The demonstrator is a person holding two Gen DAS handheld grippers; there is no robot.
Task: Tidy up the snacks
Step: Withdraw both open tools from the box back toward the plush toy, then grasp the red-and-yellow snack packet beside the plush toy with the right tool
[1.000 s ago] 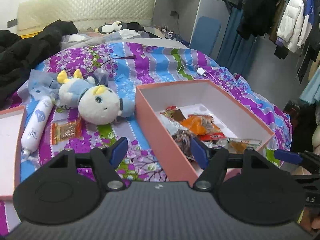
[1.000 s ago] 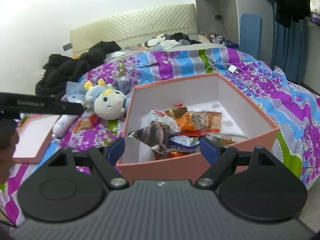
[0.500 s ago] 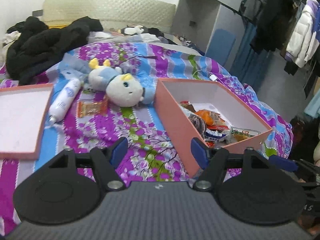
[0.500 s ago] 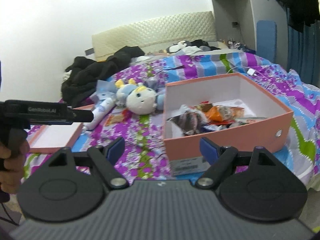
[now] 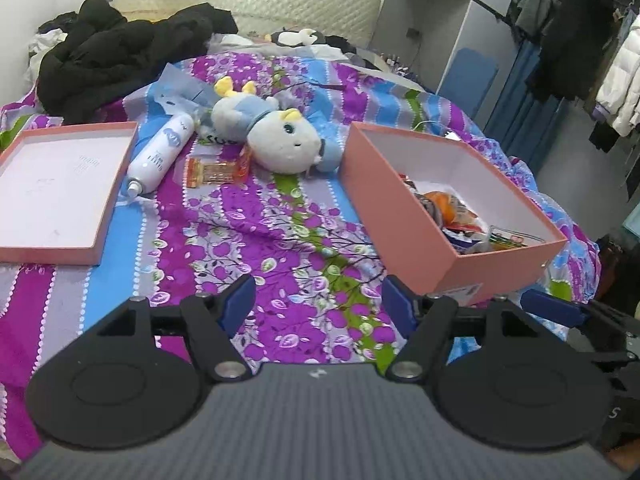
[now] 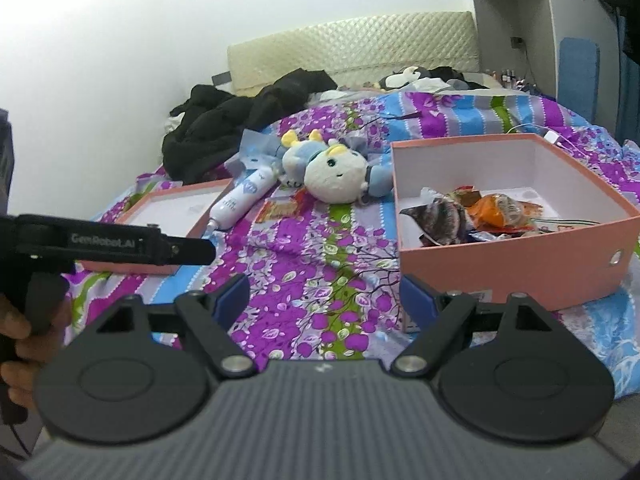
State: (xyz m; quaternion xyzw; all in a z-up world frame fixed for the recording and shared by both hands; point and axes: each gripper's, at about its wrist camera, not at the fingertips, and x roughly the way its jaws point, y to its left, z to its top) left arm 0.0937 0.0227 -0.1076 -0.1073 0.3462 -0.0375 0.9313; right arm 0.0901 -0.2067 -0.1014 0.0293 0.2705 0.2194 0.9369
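Observation:
A pink box (image 5: 404, 208) (image 6: 492, 256) holding several snack packets (image 6: 472, 212) sits on the flowery bedspread at the right. One orange snack packet (image 5: 214, 172) (image 6: 280, 211) lies loose on the bed beside a plush toy (image 5: 276, 136) (image 6: 332, 172). The box's pink lid (image 5: 60, 184) (image 6: 168, 216) lies upturned at the left. My left gripper (image 5: 318, 304) hovers open over bare bedspread, short of the box, nothing between its fingers. My right gripper (image 6: 324, 298) is open too, over the bedspread left of the box's near corner.
A white bottle (image 5: 160, 154) (image 6: 244, 196) lies between lid and plush toy. Black clothes (image 5: 116, 56) are heaped toward the headboard. A white charger cable (image 6: 556, 138) trails behind the box. Coats (image 5: 600, 52) hang at the right. A hand (image 6: 16, 344) grips the left gripper's handle.
Both grippers have pulled back and swung left: the box has slid rightward and farther off in both views, and the lid has come fully into sight. Jaws unchanged.

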